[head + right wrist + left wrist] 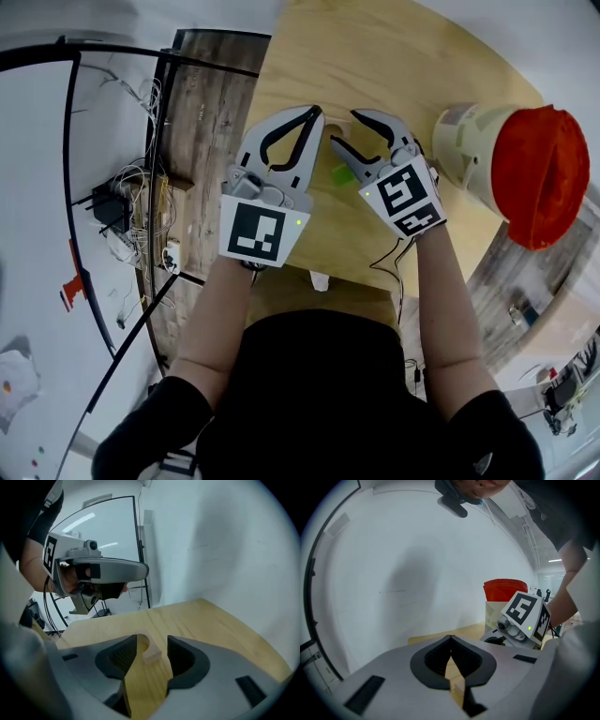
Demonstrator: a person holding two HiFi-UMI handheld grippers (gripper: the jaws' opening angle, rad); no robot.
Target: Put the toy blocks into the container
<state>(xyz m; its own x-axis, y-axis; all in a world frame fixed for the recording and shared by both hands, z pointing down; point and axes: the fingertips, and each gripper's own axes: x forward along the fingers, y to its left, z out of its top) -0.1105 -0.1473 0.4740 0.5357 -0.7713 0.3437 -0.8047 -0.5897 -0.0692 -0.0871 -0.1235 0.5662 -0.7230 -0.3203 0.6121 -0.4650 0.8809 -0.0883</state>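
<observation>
A pale wooden arch block (149,651) lies flat on the table (375,56), well to the left of the container (473,150) as the head view shows it. The right gripper (152,639) is open. Its two jaws stand on either side of the arch block with a gap on each side, so the pads do not press on it. The gripper slants down toward the tabletop.

A small green block (340,173) also lies on the table. It is on the same side of the container as the arch block, closer to the person, and partly covered by the right gripper.

The container is a cream bucket with a red lining folded over its rim. It stands upright near the table's edge.

The left gripper (314,114) is farther from the container than the right one, just beside it. Its jaws are closed tip to tip and nothing is between them.

Both grippers are held by bare forearms in short black sleeves.
</observation>
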